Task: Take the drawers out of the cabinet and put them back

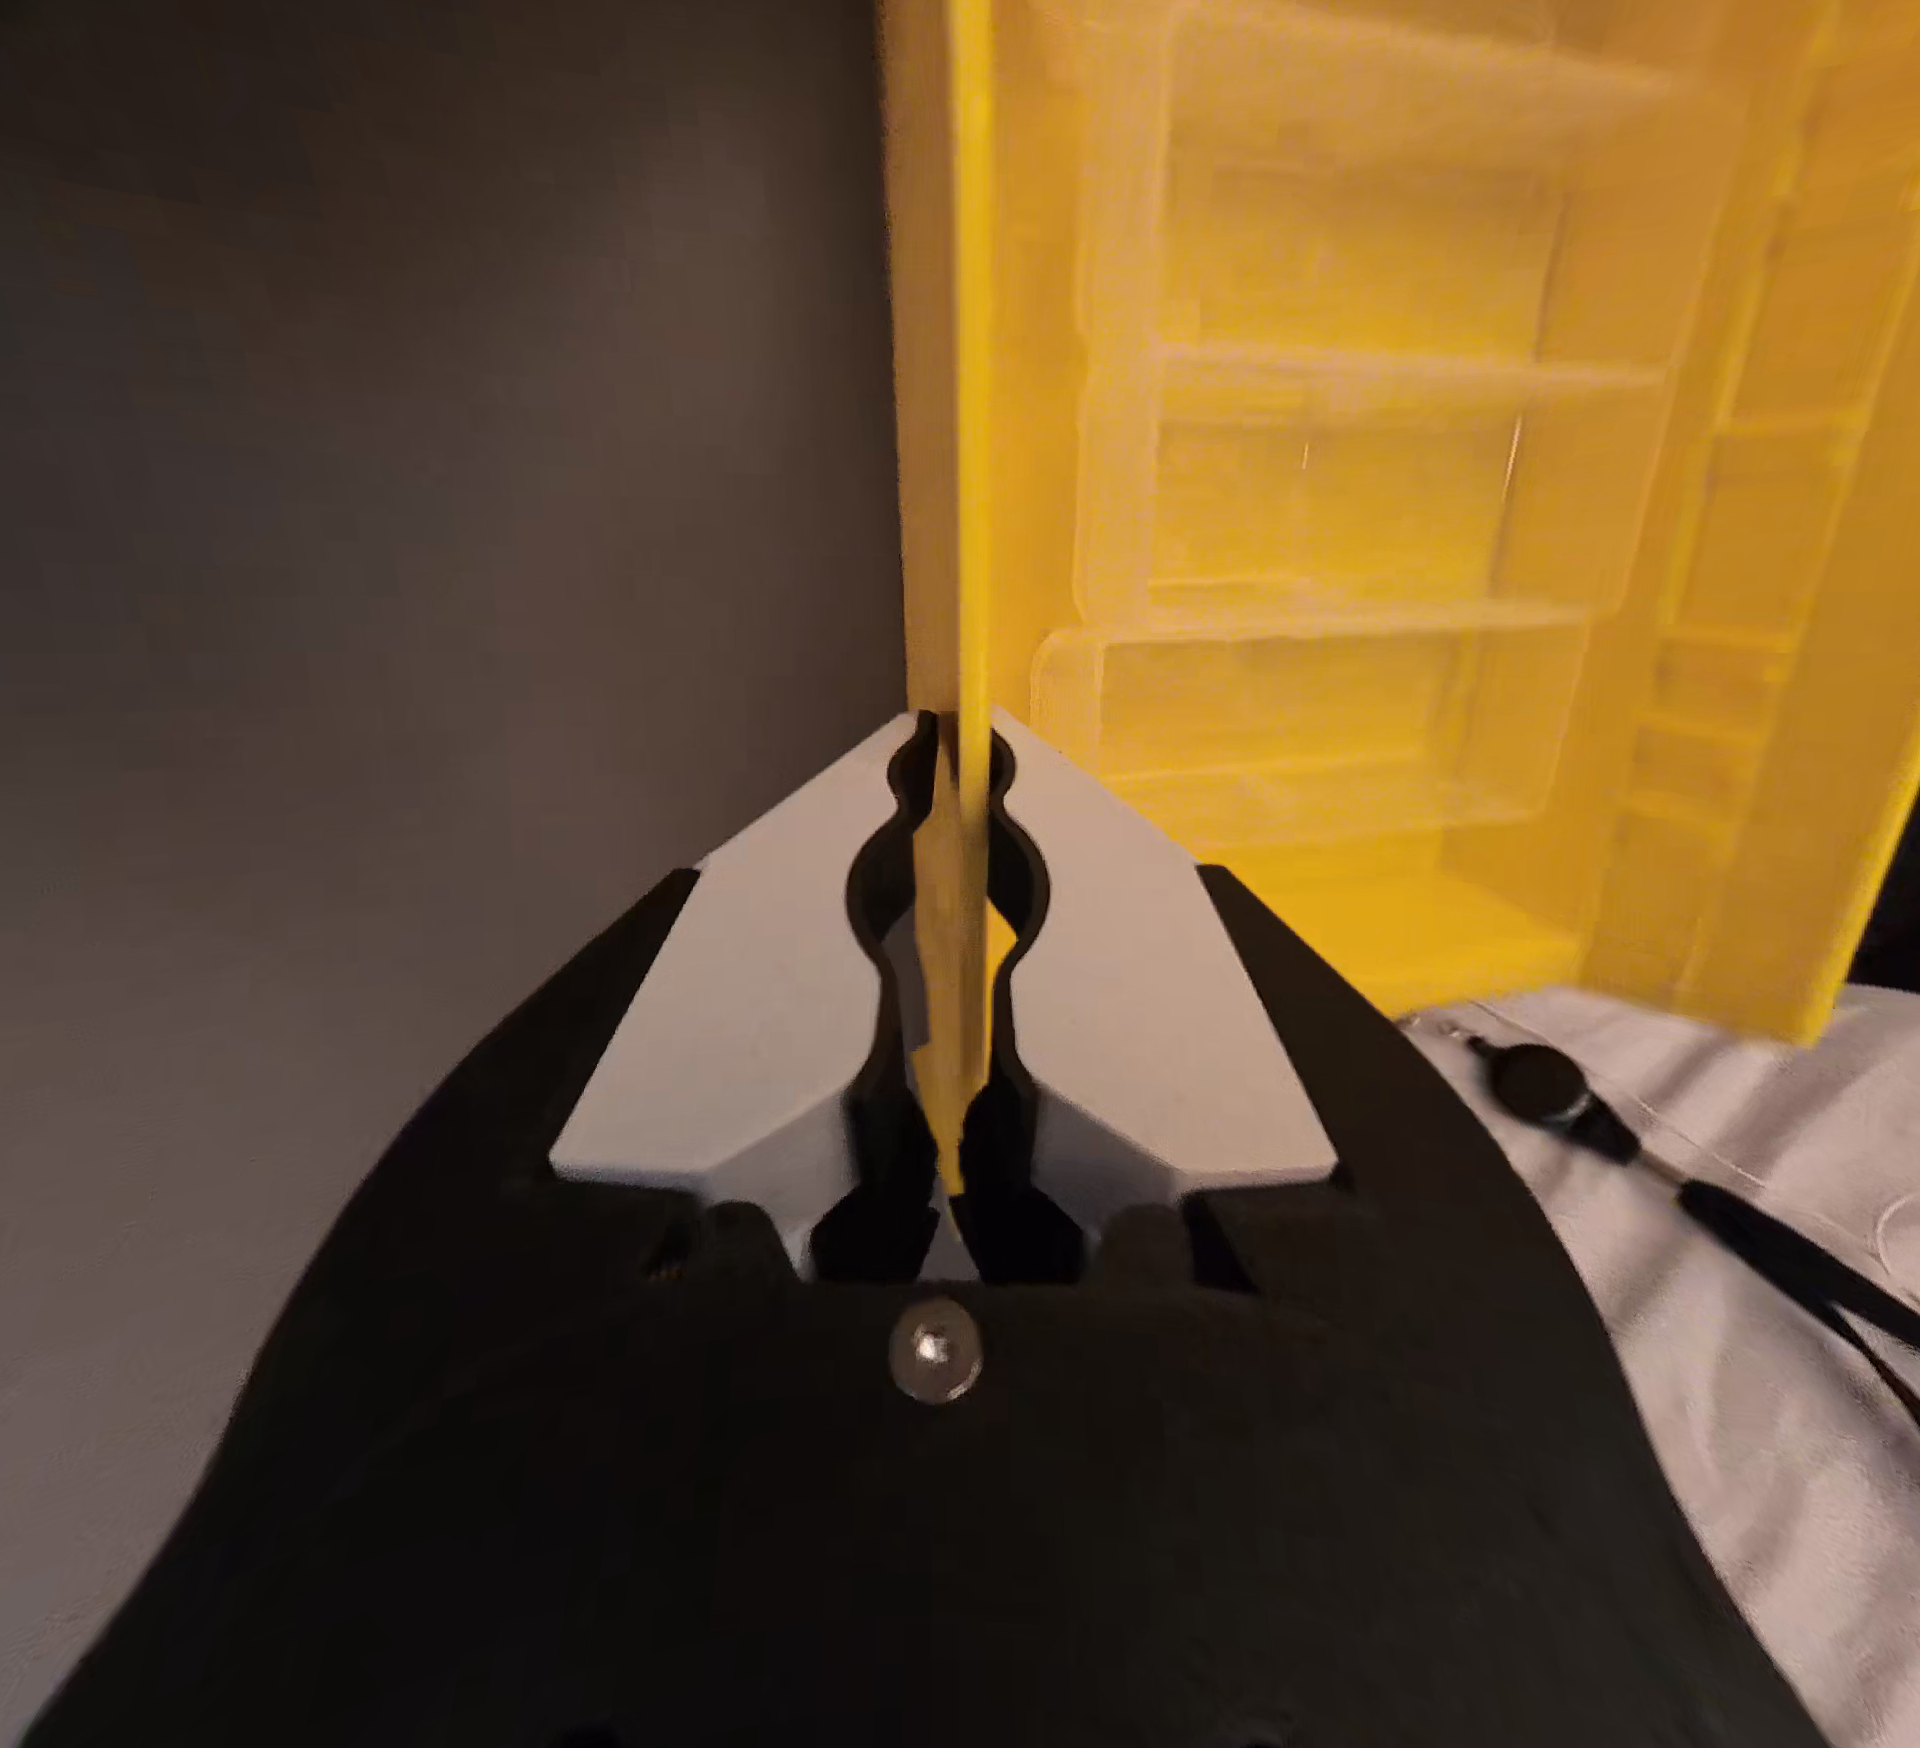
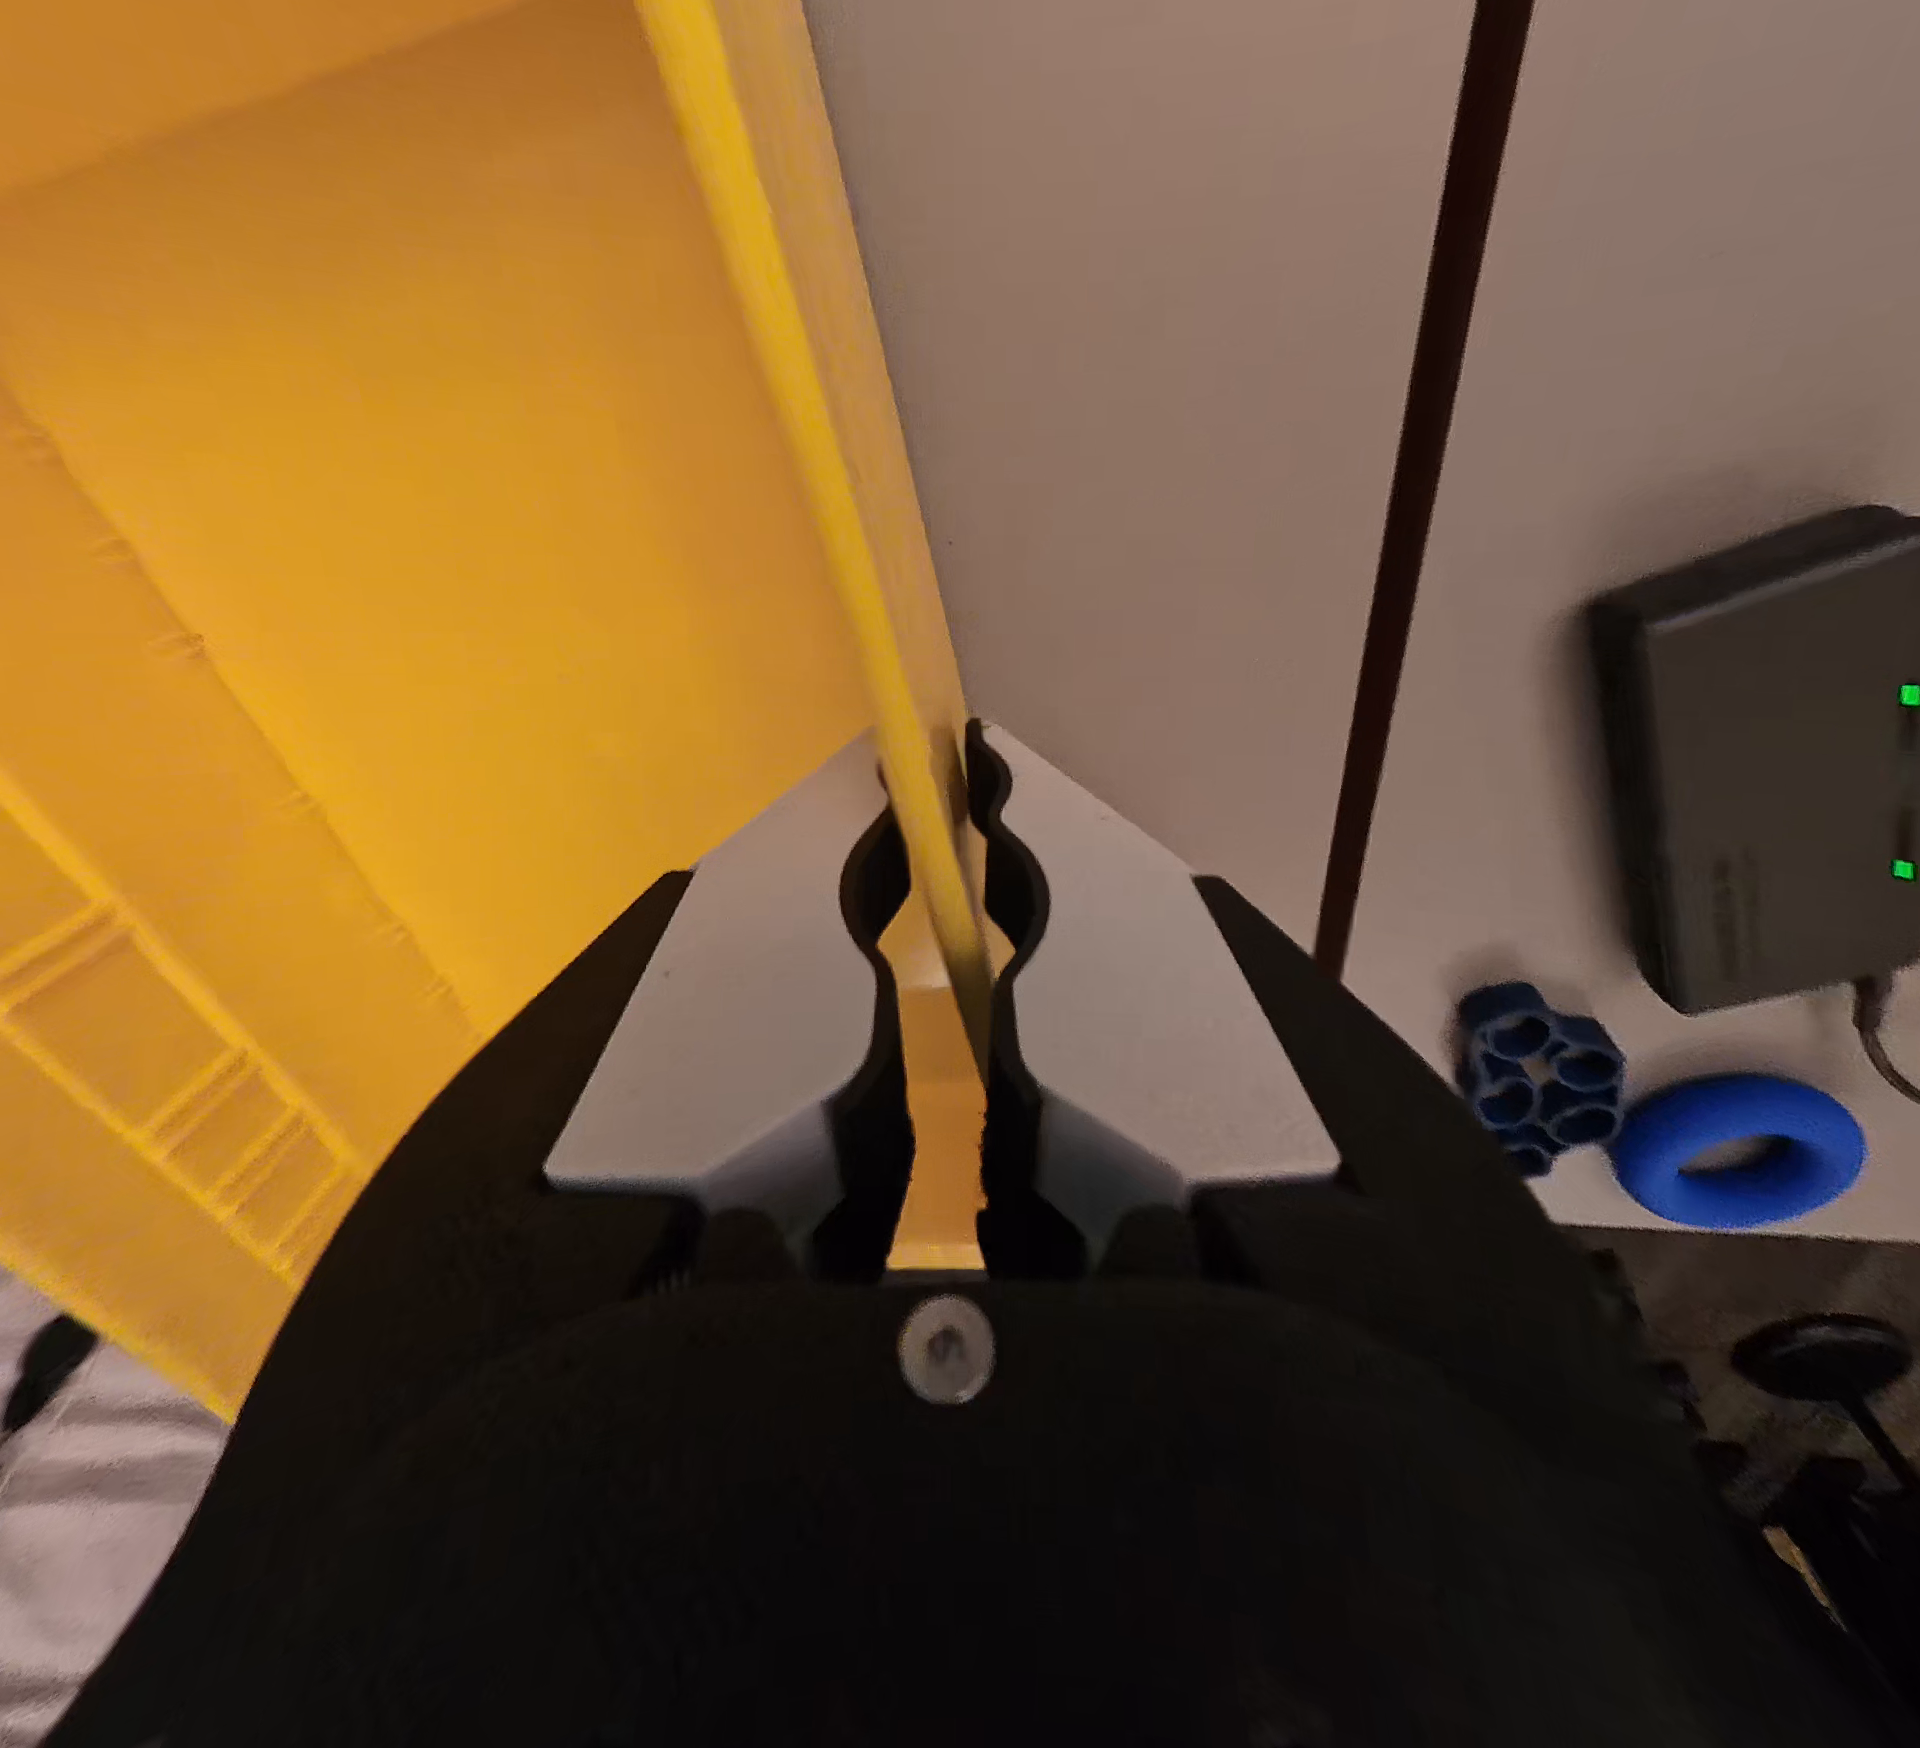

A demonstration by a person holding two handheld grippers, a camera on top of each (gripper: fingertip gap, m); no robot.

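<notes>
A yellow plastic drawer (image 1: pixel 1351 451) is held up between my two grippers. My left gripper (image 1: pixel 956 732) is shut on the drawer's left wall, whose thin edge runs straight up from between its fingers. The drawer's ribbed inside fills the right of the left wrist view. My right gripper (image 2: pixel 940 753) is shut on the drawer's right wall; the drawer (image 2: pixel 416 503) fills the left of the right wrist view. The cabinet is not in view.
A white table top (image 2: pixel 1143 348) lies under the right gripper, with a dark seam (image 2: pixel 1434 399), a grey box with green lights (image 2: pixel 1766 763), a blue knob (image 2: pixel 1538 1075) and a blue ring (image 2: pixel 1745 1148). A white garment with a black badge reel (image 1: pixel 1548 1080) shows lower right. About 60 cm separates my left fingertips from my right. It is some 25 cm from my right tips to the blue knob (image 2: pixel 1538 1075).
</notes>
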